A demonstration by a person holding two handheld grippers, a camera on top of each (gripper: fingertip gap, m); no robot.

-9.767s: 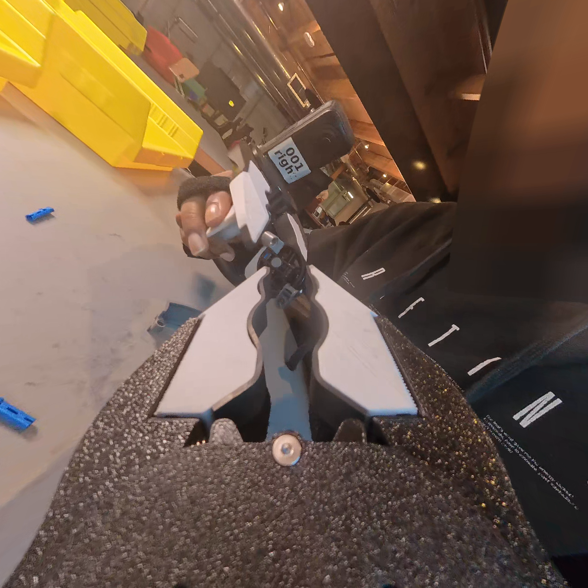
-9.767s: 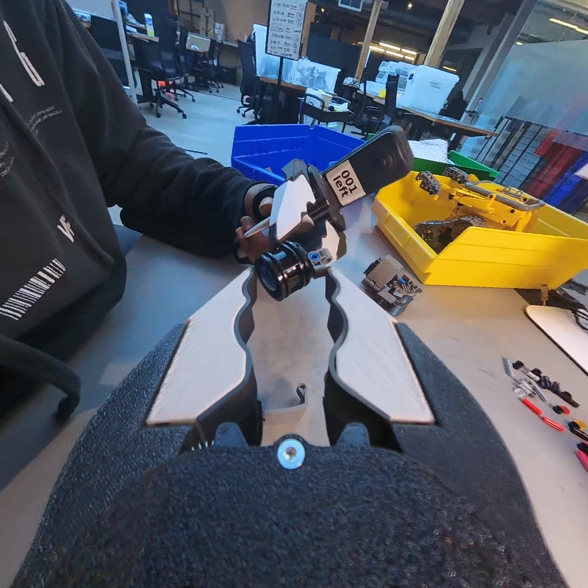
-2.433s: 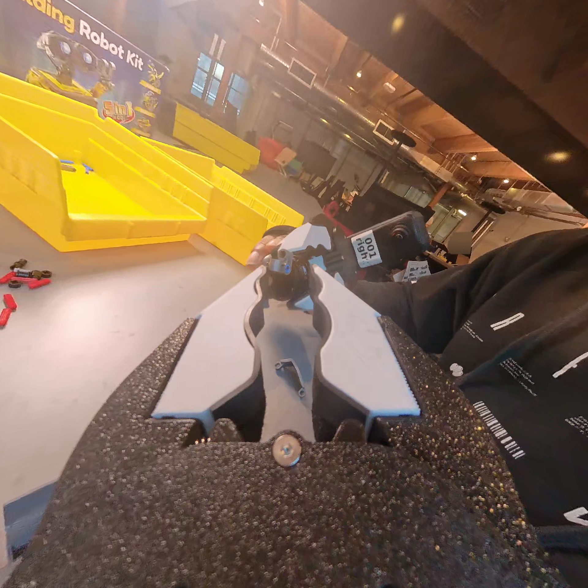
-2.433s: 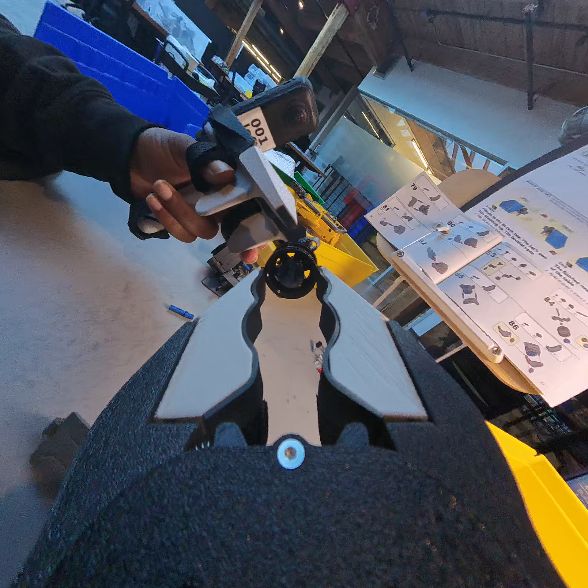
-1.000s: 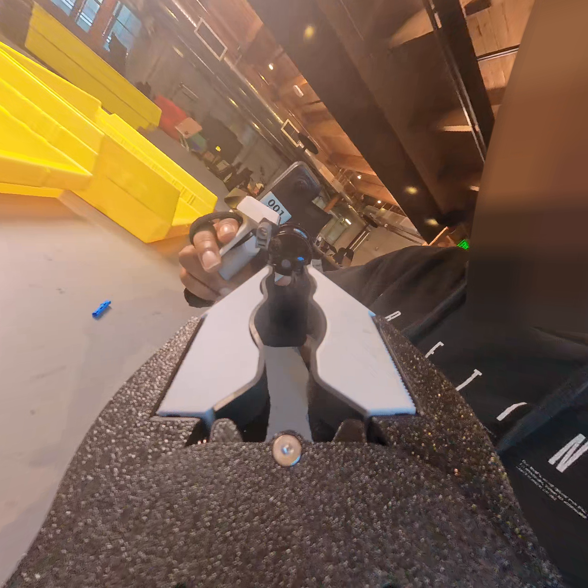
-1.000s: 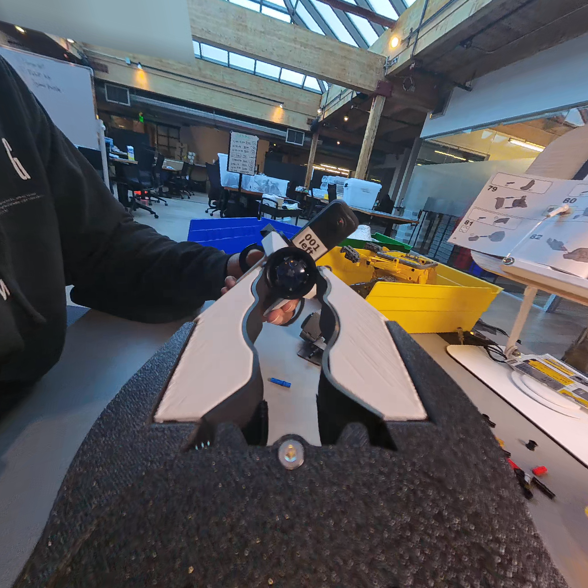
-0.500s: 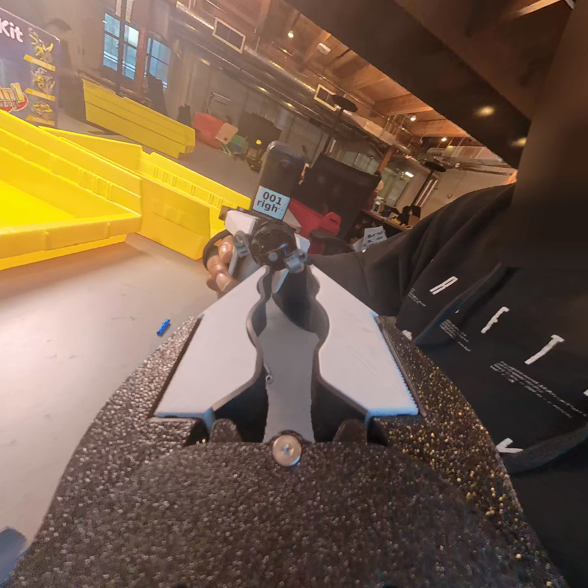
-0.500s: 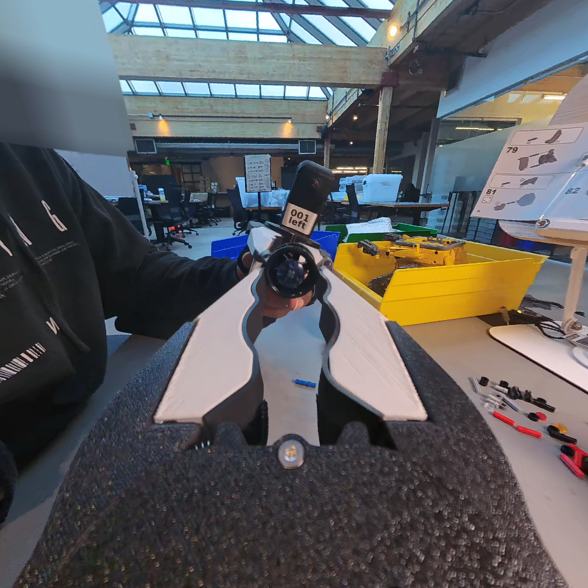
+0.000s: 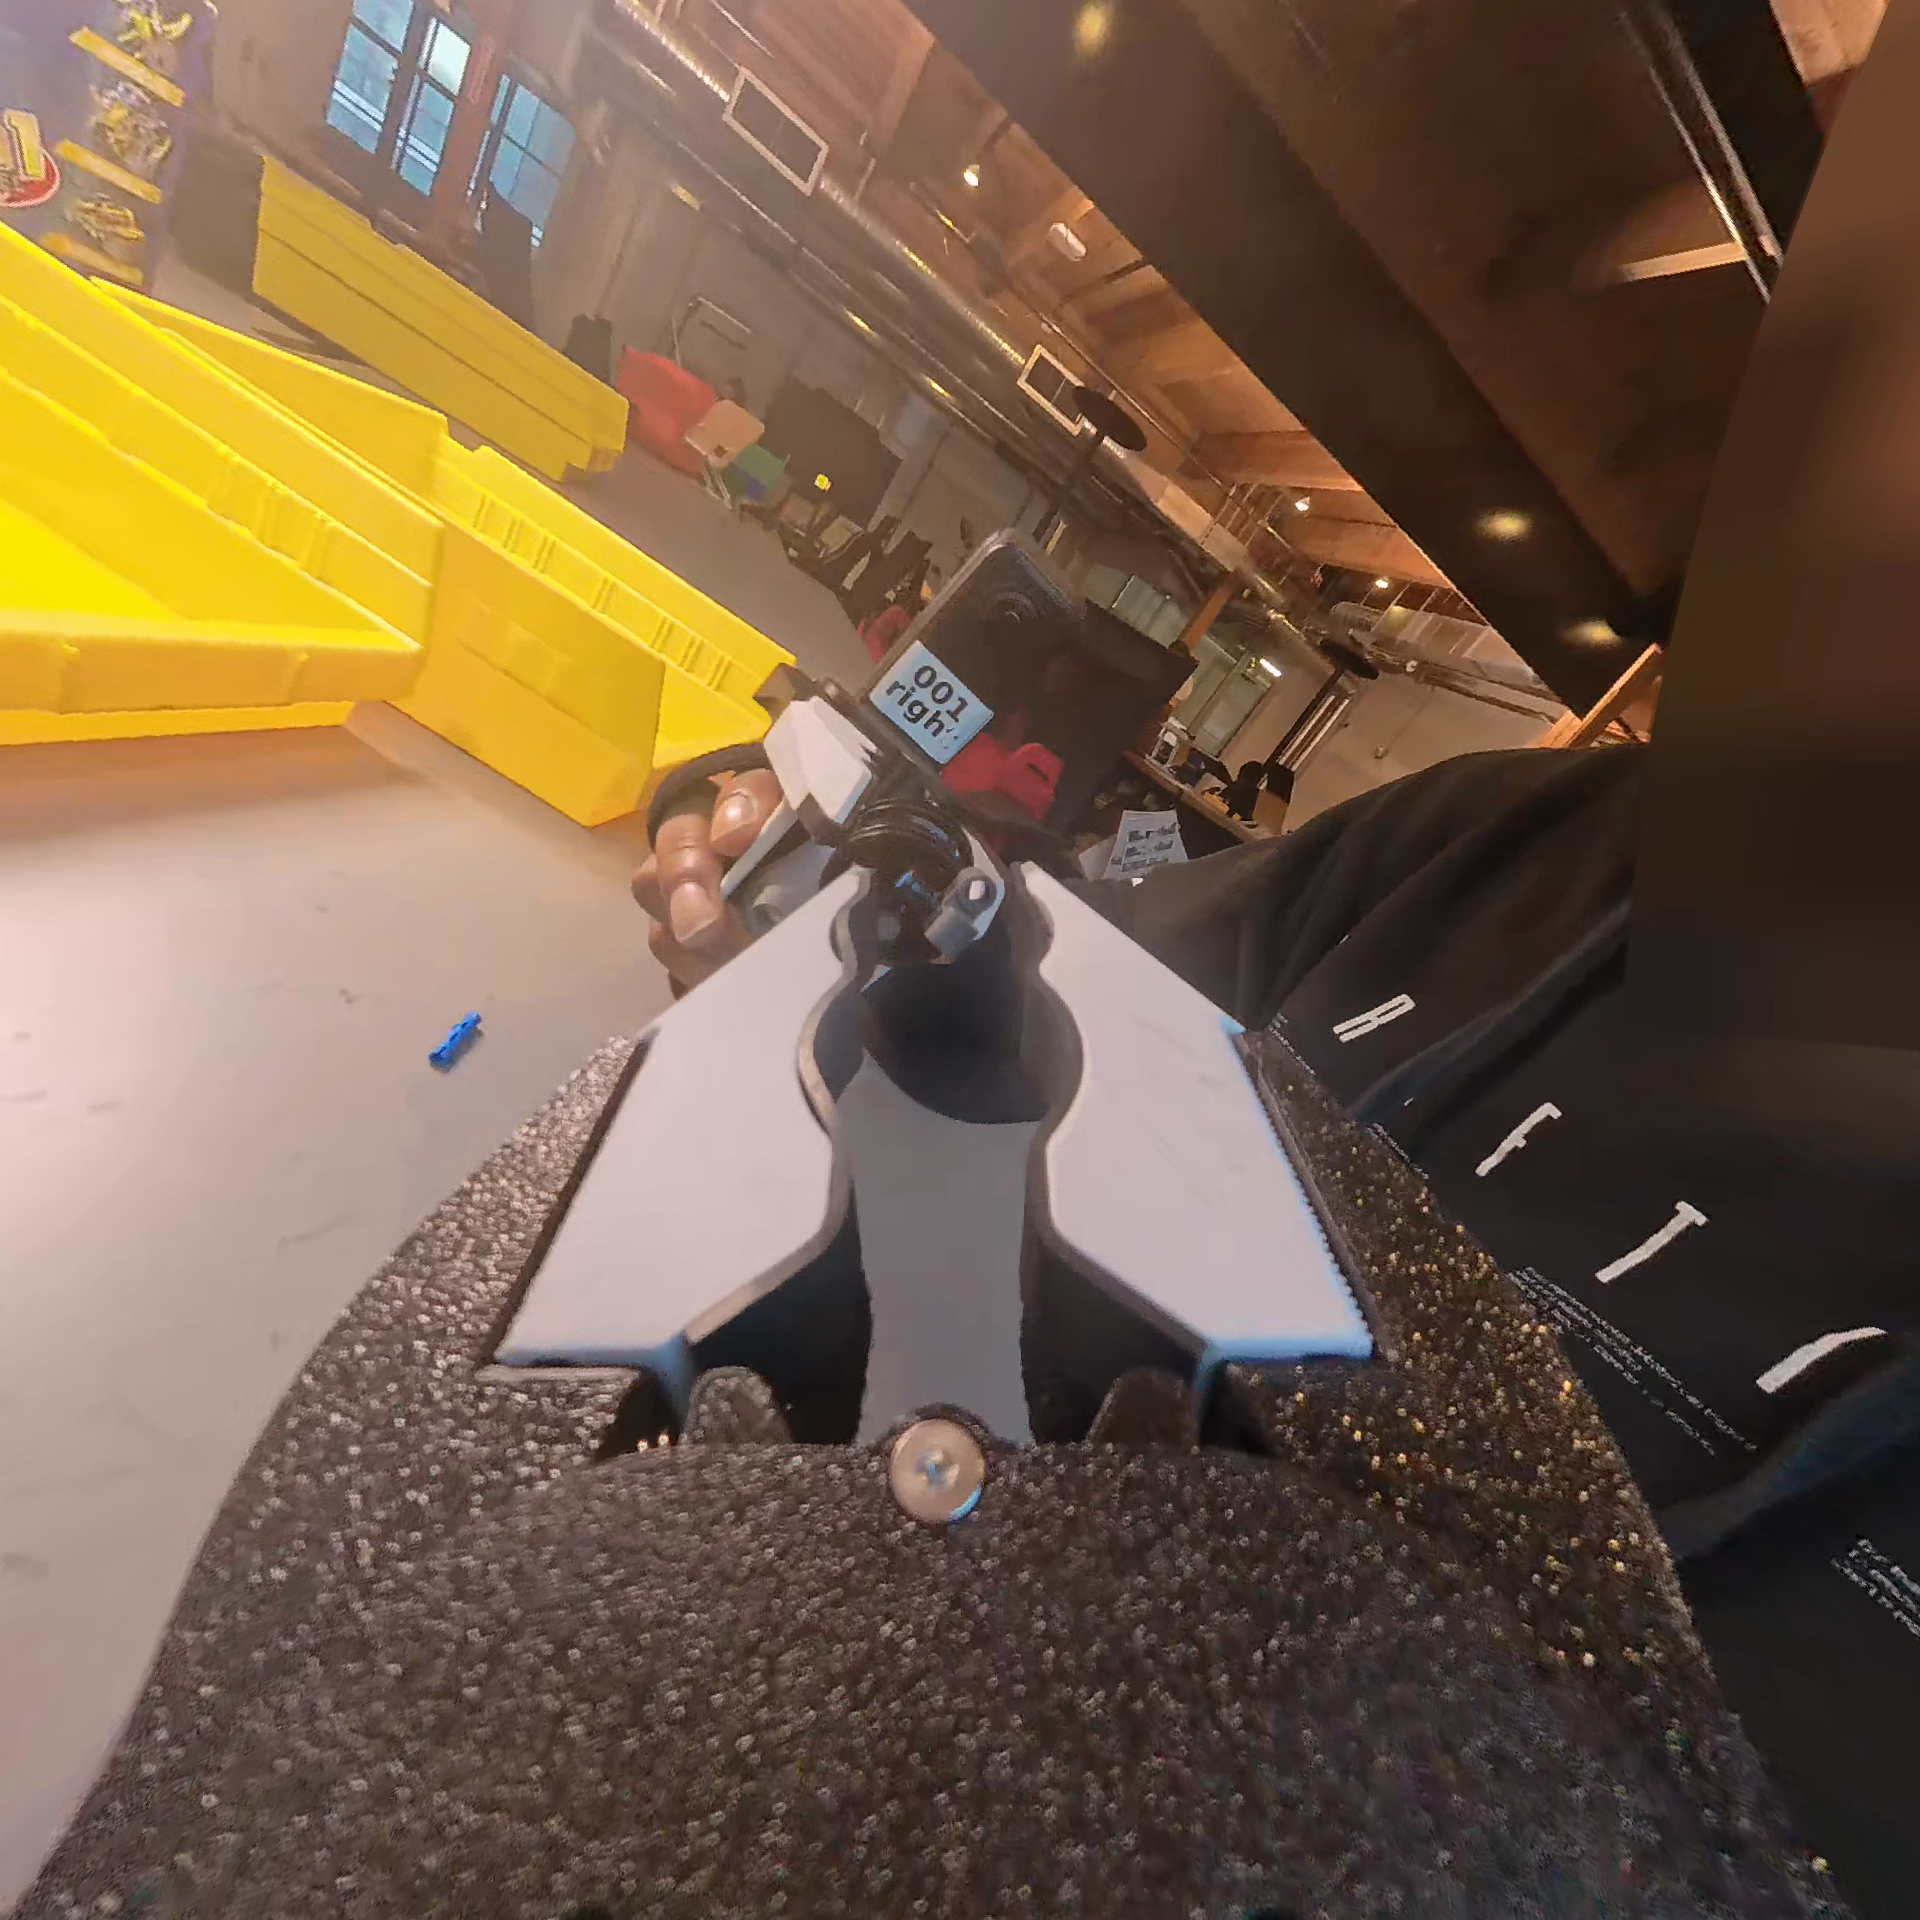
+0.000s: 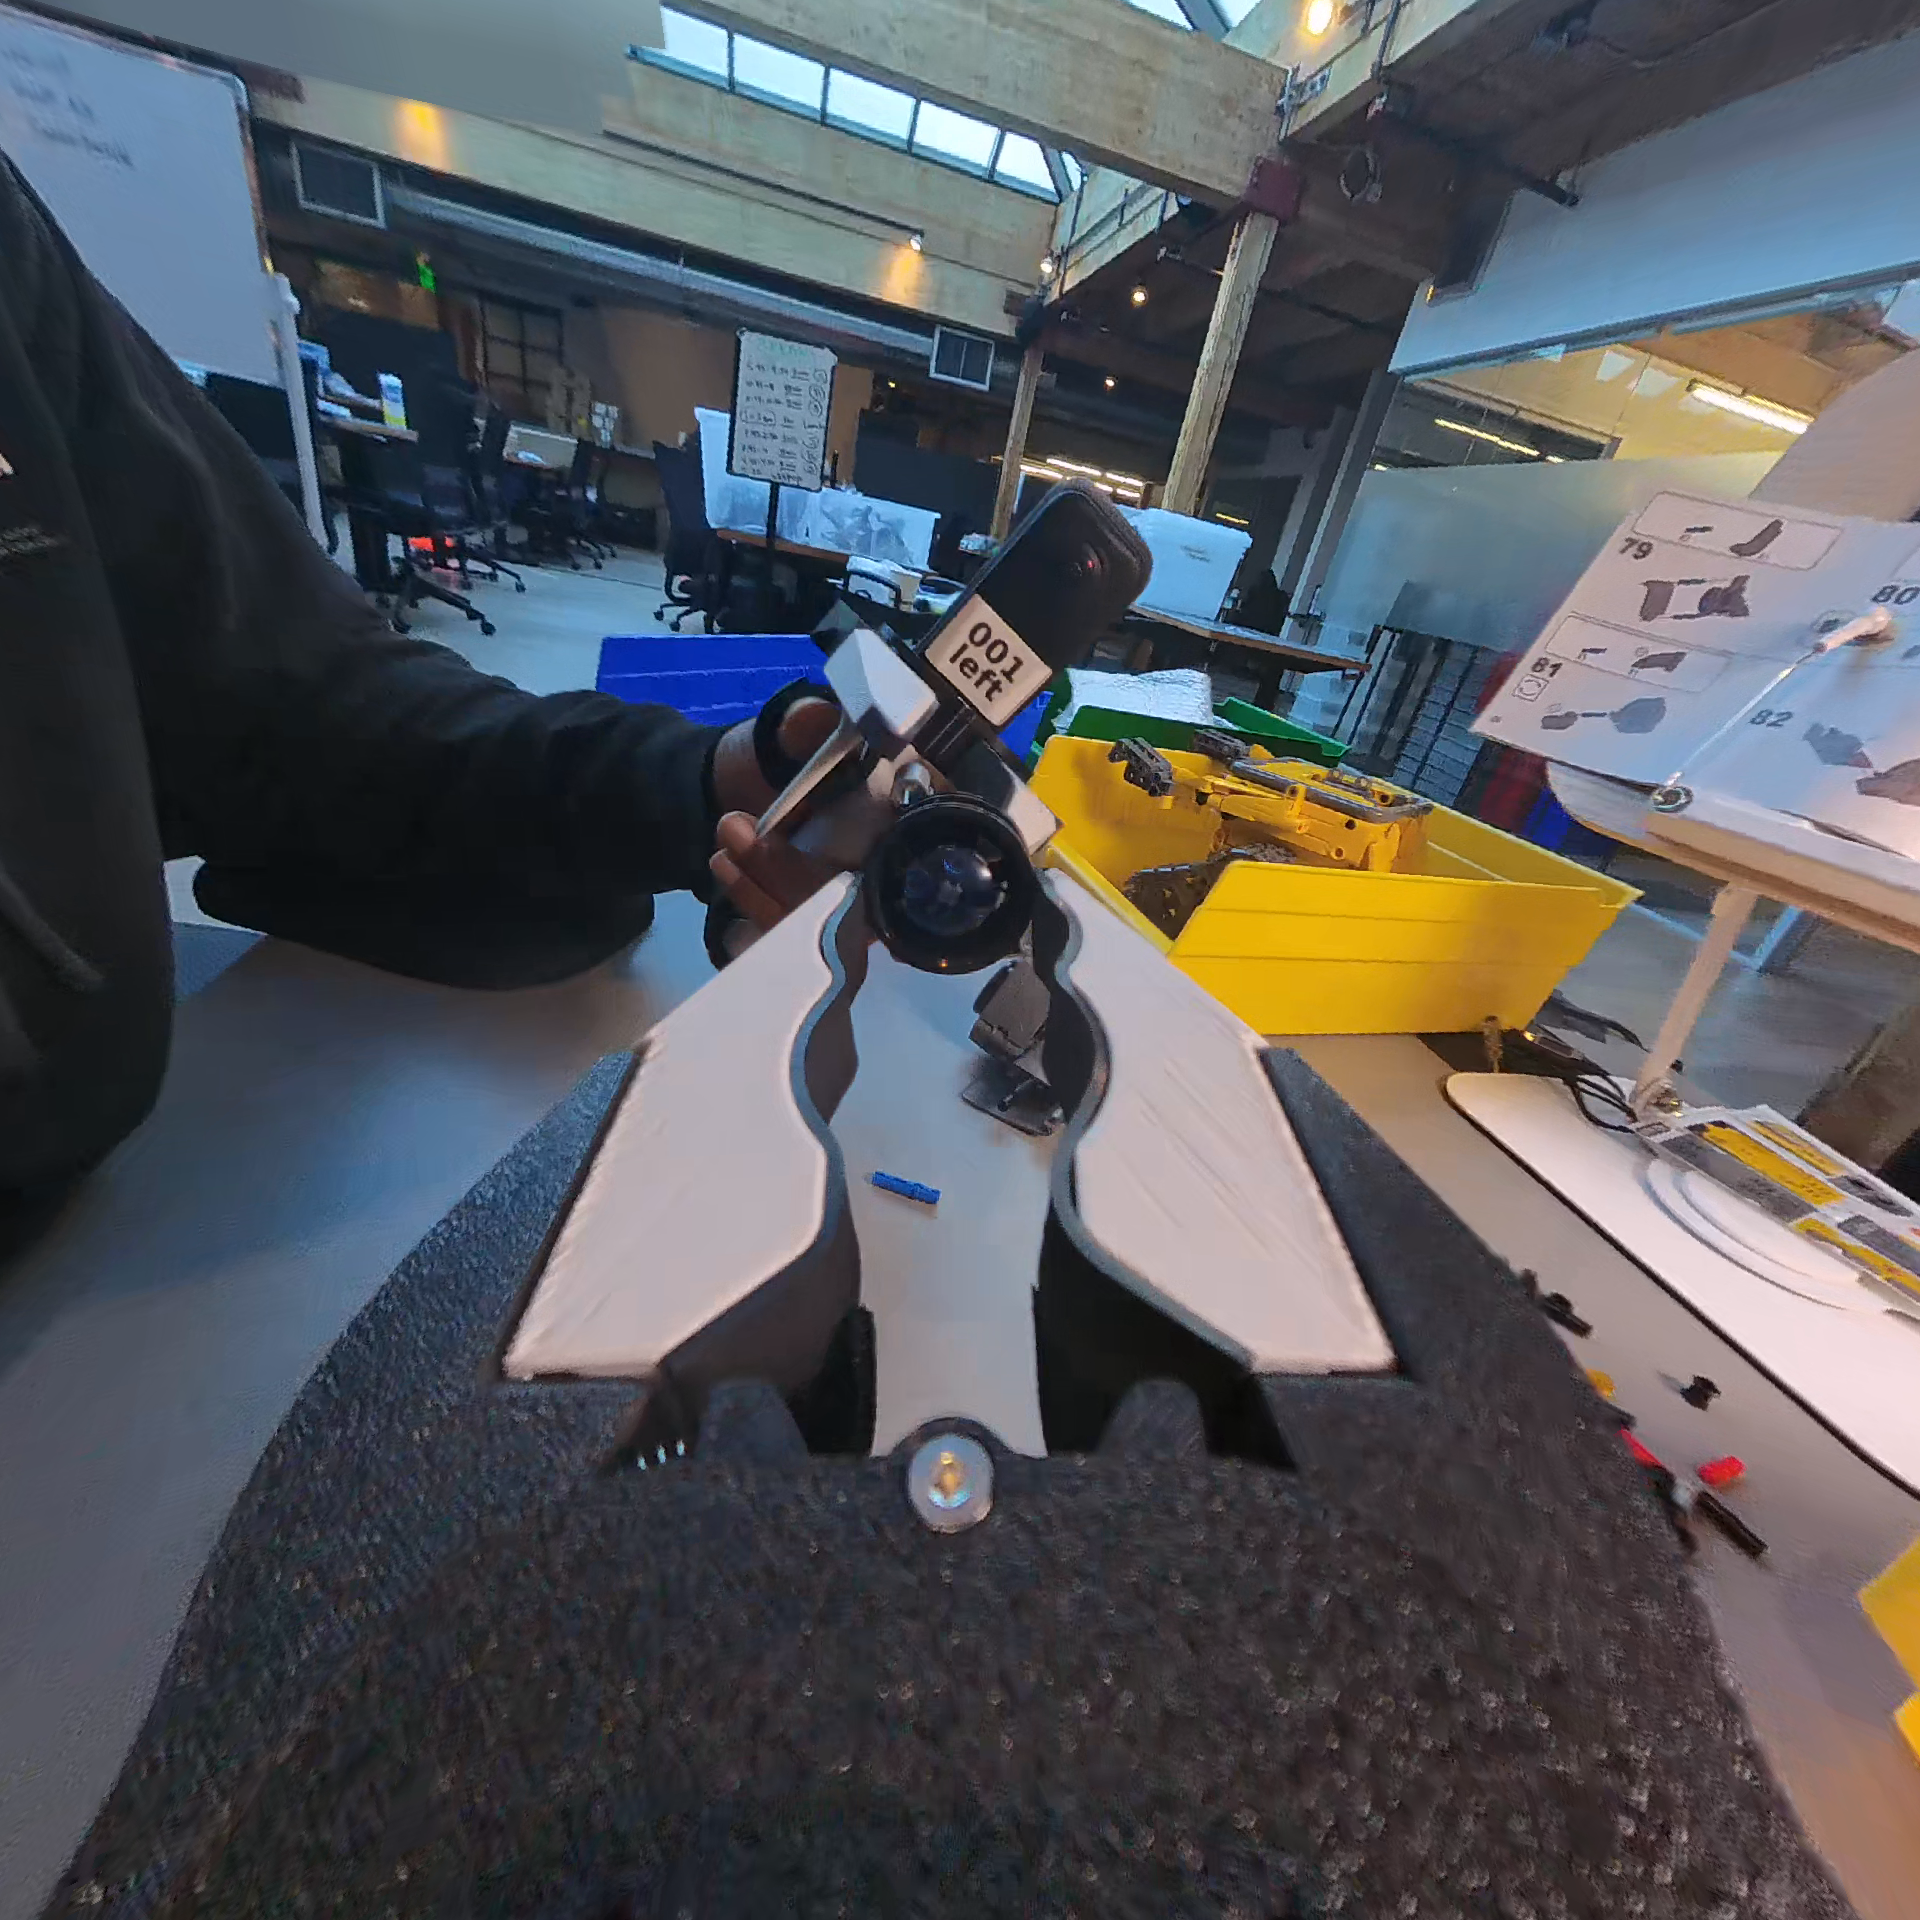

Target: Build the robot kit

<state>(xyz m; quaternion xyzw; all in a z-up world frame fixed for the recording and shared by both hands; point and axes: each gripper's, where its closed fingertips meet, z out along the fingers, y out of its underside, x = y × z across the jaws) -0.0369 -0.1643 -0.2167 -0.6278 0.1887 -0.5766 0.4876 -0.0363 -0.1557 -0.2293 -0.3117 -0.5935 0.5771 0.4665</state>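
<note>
Two handheld grippers meet above a grey table [image 10: 364, 1091], each with two flat pale fingers set in rough black foam. The right gripper [image 10: 951, 904] is clamped on a round black toy wheel [image 10: 951, 883] with a ribbed rim and a blue hub. In the left wrist view the left gripper [image 9: 935, 914] pinches a small grey connector with a hole [image 9: 971, 899], which sits against the same wheel's blue centre; whether that piece is already joined to the wheel is unclear.

One small blue peg [image 10: 906, 1188] lies on the table below the wheel, near one dark brick assembly [image 10: 1013, 1049]. One yellow plastic bin [image 10: 1351, 914] holds a yellow brick model with black tracks. One open instruction booklet [image 10: 1714, 644] stands on a white stand. A few red and black pins [image 10: 1694, 1475] lie at the right edge.
</note>
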